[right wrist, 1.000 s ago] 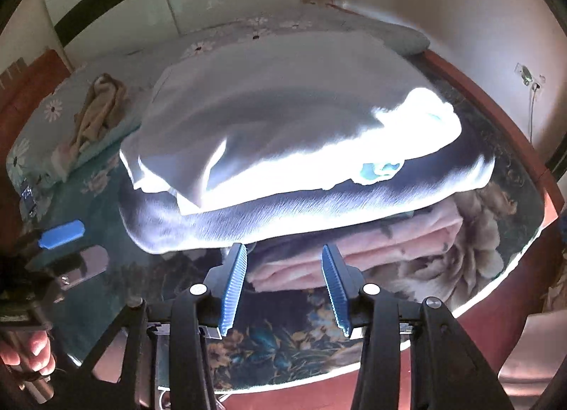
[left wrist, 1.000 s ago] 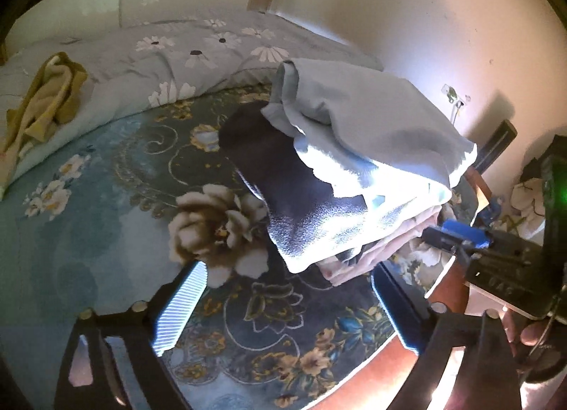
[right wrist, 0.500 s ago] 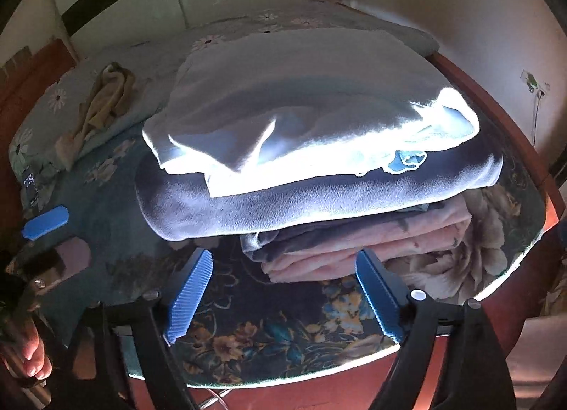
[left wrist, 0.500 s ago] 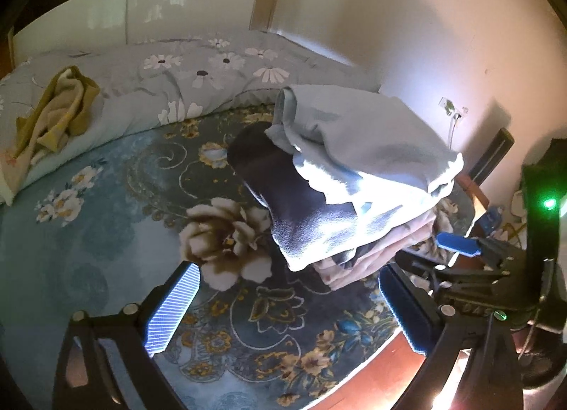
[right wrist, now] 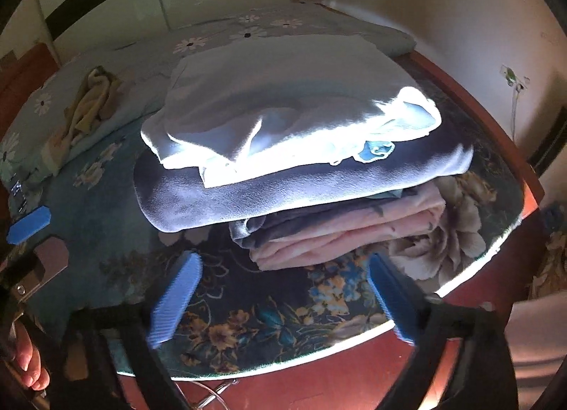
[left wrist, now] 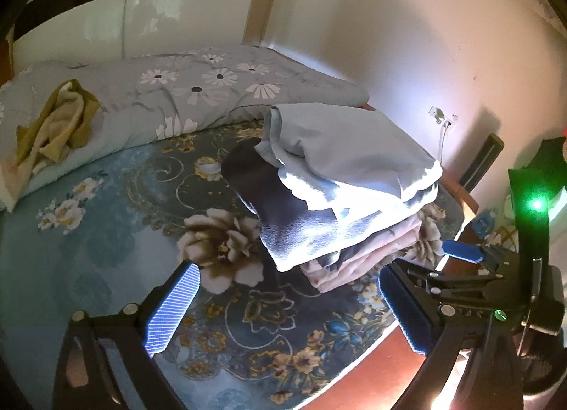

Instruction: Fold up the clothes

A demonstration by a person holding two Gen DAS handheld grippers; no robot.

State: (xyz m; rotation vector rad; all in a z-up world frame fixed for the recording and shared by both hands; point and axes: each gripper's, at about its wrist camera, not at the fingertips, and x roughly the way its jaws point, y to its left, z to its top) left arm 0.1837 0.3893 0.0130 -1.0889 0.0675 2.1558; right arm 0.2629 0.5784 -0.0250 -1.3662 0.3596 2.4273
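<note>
A stack of folded clothes sits on the floral bed cover: a pale blue garment [left wrist: 351,158] [right wrist: 283,105] on top, a dark blue fleece [left wrist: 276,211] [right wrist: 269,194] under it, and pink folded pieces [left wrist: 361,257] [right wrist: 347,232] at the bottom. My left gripper [left wrist: 287,307] is open and empty, held back from the stack's near left corner. My right gripper [right wrist: 280,300] is open and empty, in front of the stack's near side. An unfolded yellow and cream garment [left wrist: 53,126] [right wrist: 88,105] lies crumpled on the pillow at the far left.
A grey daisy-print pillow [left wrist: 212,91] [right wrist: 248,31] runs along the back of the bed. The red wooden bed frame [left wrist: 375,367] [right wrist: 460,289] borders the near edge. A wall socket with a cable [left wrist: 441,119] [right wrist: 514,80] is on the right wall.
Both grippers have pulled back from the stack. The right gripper has opened wide from a narrow gap. The stack has not moved.
</note>
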